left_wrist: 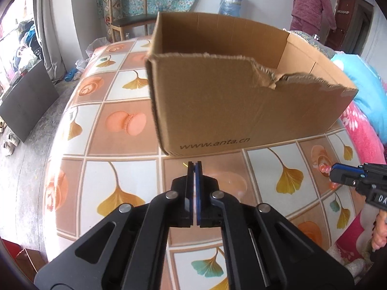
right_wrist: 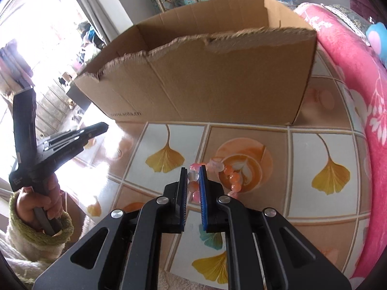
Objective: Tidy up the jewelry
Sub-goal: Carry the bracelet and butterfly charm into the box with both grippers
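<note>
A bead bracelet [right_wrist: 226, 172] of pink, orange and clear beads is on the patterned tablecloth in the right wrist view. My right gripper [right_wrist: 193, 169] is shut on its left part, beads pinched between the blue pads. The bracelet's beads [left_wrist: 325, 169] also show at the right gripper's tip [left_wrist: 335, 169] in the left wrist view. A torn cardboard box [left_wrist: 241, 111] stands open just behind. My left gripper [left_wrist: 194, 163] is shut and empty, just in front of the box's near wall; it also shows in the right wrist view [right_wrist: 104, 126].
The tablecloth [left_wrist: 116, 125] has leaf and macaron squares. A pink blanket [right_wrist: 358, 91] lies to the right of the box [right_wrist: 205, 79]. A chair [left_wrist: 125, 14], a water bottle [left_wrist: 231, 0] and a person [left_wrist: 312, 2] are behind the table.
</note>
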